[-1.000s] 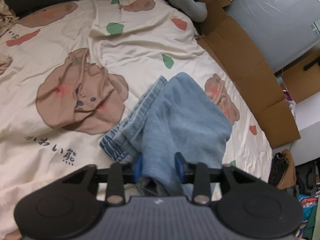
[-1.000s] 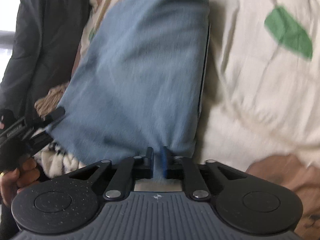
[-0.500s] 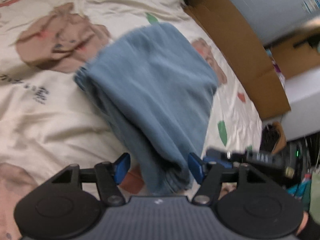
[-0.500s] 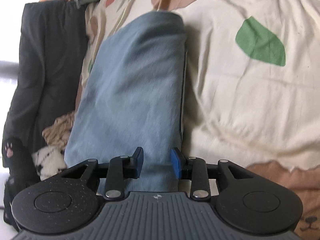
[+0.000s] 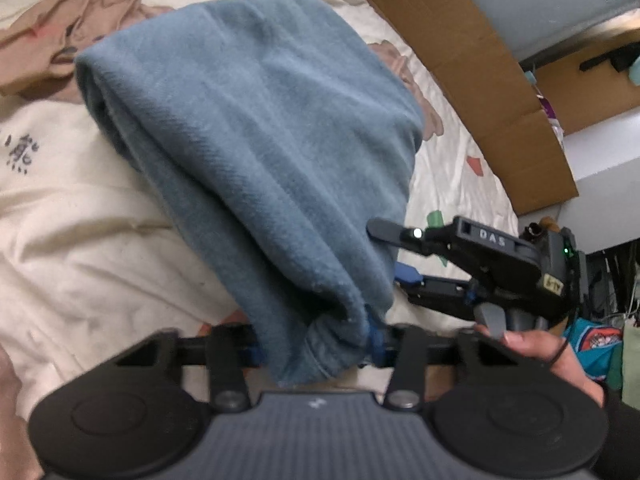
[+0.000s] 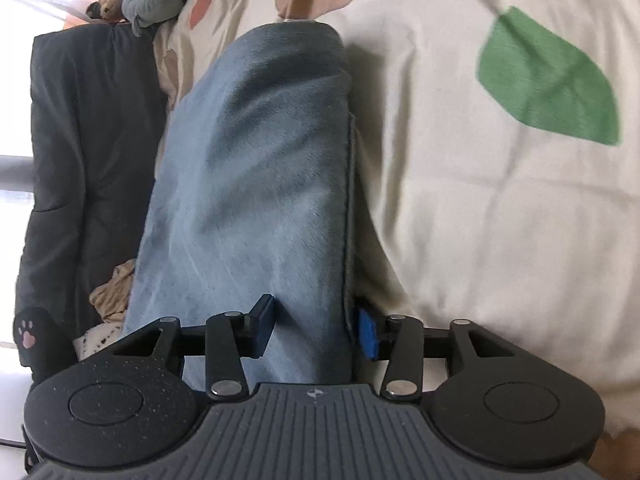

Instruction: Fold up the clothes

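Your folded blue jeans [image 5: 256,152] lie as a thick bundle on the cream bedsheet [image 5: 72,240] printed with bears and green leaves. Your left gripper [image 5: 314,346] has just been closing, and its blue pads now pinch the near end of the jeans, which bunches between them. I judge this grip is meant to steady or shift the bundle. Your right gripper [image 6: 316,330] sits at the bundle's other side; its jaws have just been opening, and they stand spread with the denim lying between them, the pads not pressing. That looks like a release after laying the fold down. A cardboard sheet [image 5: 472,64] lines the bed's far edge.
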A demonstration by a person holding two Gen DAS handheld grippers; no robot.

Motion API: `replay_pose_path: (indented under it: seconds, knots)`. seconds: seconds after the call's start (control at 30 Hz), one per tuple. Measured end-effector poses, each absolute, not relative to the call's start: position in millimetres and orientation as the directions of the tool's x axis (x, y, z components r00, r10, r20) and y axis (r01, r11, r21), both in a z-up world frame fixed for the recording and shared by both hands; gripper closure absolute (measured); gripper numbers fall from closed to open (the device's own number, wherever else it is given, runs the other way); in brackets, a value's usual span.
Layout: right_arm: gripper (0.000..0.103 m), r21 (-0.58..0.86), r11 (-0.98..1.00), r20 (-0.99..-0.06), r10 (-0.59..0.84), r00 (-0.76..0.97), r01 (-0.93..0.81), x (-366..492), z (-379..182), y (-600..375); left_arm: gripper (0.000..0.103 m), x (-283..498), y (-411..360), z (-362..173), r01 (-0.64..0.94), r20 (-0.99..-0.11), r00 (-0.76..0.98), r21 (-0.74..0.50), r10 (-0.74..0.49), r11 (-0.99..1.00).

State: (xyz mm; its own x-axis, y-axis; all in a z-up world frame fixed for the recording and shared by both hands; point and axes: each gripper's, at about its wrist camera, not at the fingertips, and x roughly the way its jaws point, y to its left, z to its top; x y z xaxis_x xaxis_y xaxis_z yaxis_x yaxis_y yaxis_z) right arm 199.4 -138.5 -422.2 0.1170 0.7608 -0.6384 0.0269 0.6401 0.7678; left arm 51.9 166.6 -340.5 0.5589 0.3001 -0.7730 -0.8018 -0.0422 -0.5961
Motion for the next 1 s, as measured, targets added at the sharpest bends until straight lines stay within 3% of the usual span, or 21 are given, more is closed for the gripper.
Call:
replay_pose_path:
  seconds: [0.03, 0.1, 0.2, 0.53, 0.73, 1.0]
  knots:
    - [0.059, 0.771, 0.636, -0.634, 0.764, 0.119, 0.026, 201, -423, -138, 0.076, 50, 166, -340, -0.796, -0.77, 0.564, -0.603, 0.299, -0.051]
    - [0.075, 0.772, 0.636, -0.632, 0.765, 0.123, 0.008, 204, -420, -138, 0.079, 46, 166, -339, -0.785, -0.763, 0.574, -0.616, 0.297, -0.063]
    - [0.085, 0.776, 0.63, -0.623, 0.769, 0.144, -0.003, 206, -408, -141, 0.082, 46, 166, -329, -0.768, -0.741, 0.601, -0.639, 0.298, -0.039]
    - [0.086, 0.762, 0.647, -0.634, 0.745, 0.208, 0.005, 230, -361, -159, 0.086, 49, 172, -303, -0.71, -0.671, 0.684, -0.702, 0.285, 0.053]
    - [0.086, 0.733, 0.679, -0.673, 0.717, 0.179, 0.036, 234, -377, -163, 0.088, 38, 162, -320, -0.713, -0.689, 0.682, -0.701, 0.246, 0.016]
    - [0.077, 0.731, 0.679, -0.678, 0.714, 0.174, 0.062, 216, -392, -179, 0.075, 29, 154, -313, -0.755, -0.733, 0.648, -0.654, 0.204, 0.046]
